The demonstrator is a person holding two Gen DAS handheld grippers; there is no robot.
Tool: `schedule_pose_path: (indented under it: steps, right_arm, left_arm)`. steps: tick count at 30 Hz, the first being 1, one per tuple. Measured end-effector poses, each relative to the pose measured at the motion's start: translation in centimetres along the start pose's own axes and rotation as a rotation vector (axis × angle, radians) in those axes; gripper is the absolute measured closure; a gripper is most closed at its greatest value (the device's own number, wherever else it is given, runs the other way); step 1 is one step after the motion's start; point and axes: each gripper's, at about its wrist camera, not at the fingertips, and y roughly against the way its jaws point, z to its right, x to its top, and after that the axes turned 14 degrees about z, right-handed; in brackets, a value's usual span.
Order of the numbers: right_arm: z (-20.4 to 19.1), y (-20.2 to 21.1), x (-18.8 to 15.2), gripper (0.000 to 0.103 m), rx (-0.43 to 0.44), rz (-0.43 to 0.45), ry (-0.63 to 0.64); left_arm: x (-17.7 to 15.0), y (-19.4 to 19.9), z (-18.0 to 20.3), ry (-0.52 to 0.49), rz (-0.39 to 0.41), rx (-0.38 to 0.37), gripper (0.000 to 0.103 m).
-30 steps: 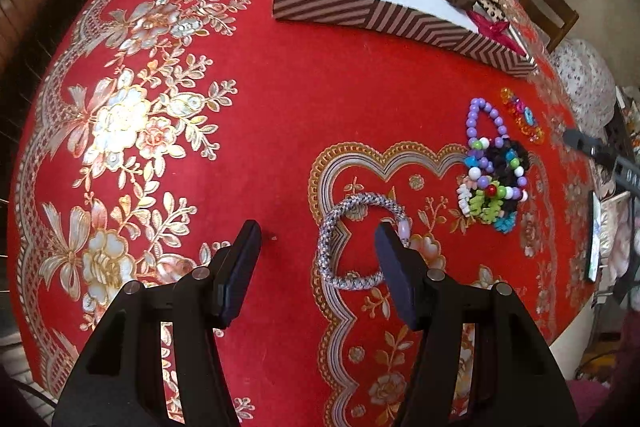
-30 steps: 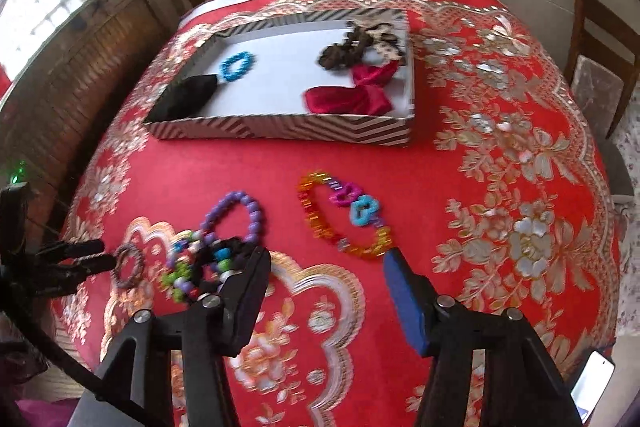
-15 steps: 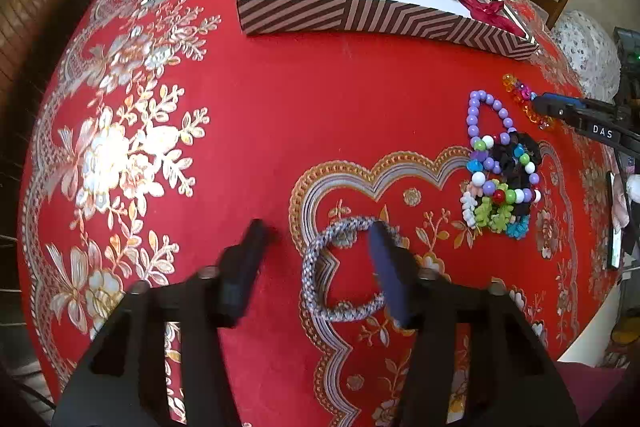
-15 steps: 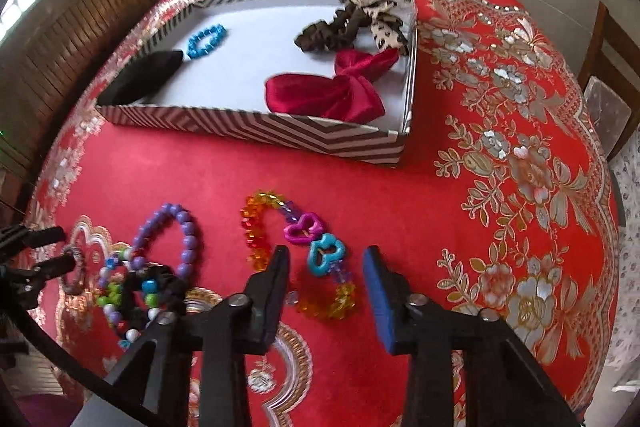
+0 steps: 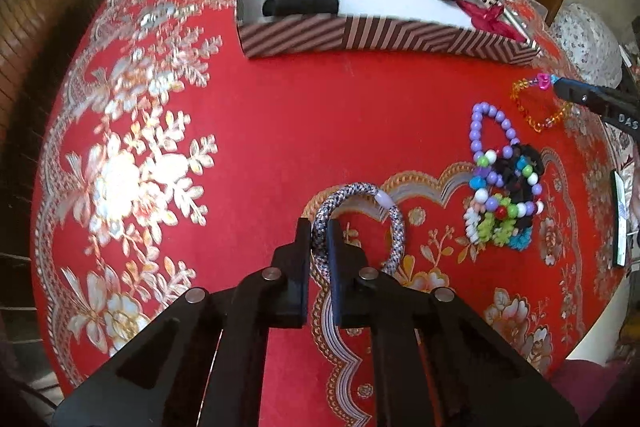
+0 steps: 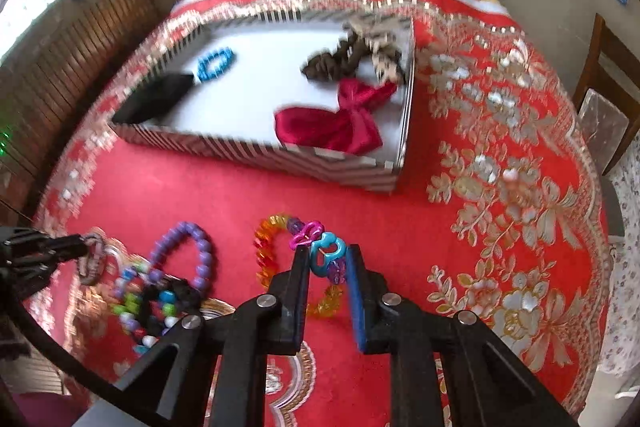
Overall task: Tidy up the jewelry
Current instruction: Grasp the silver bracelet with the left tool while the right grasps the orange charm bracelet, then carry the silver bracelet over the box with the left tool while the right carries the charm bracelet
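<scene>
Red and gold brocade covers the table (image 5: 280,131) where both grippers have just closed on jewelry. The left gripper (image 5: 319,235), jaws wide apart a second ago, is now clamped on the near side of a grey braided rope bracelet (image 5: 394,227), which lies on the cloth. The right gripper (image 6: 329,255), also spread a moment back, is narrowing its jaws around the teal heart link (image 6: 329,253) of an orange bead bracelet (image 6: 264,255); the left pad touches it, the right sits just beside. A tangle of mixed bead bracelets (image 5: 500,195) waits between them. With two pieces gripped, the likely next step is a carry to the striped box (image 6: 260,155), already holding a blue bracelet (image 6: 216,63) and hair bows.
</scene>
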Motion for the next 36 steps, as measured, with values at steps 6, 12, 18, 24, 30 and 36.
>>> schedule_pose_path:
  steps: [6,12,18,24,30,36]
  right_arm:
    - [-0.7,3.1,2.6,0.086,0.023,0.072,-0.001]
    - [-0.6,5.3,5.6,0.086,0.043,0.144,-0.021]
    - [-0.8,5.6,8.7,0.086,0.054,0.193,-0.021]
    - [-1.4,3.6,11.7,0.086,0.069,0.201,-0.001]
    - [-2.5,0.2,14.1,0.086,0.1,0.187,0.01]
    - [-3.6,-4.0,16.0,0.086,0.136,0.159,0.009]
  left_arm:
    - [2.8,1.6,-0.7,0.022,0.048,-0.045,0.096]
    - [6.6,2.8,-1.8,0.045,0.093,-0.09,0.096]
    - [11.3,3.1,-1.5,0.013,0.159,-0.088,0.096]
    - [16.0,0.7,-1.4,0.007,0.185,-0.064,0.096]
    - [19.5,-2.6,-1.2,-0.002,0.18,-0.026,0.096]
    - [21.6,-6.0,-1.1,-0.026,0.16,0.008,0.096]
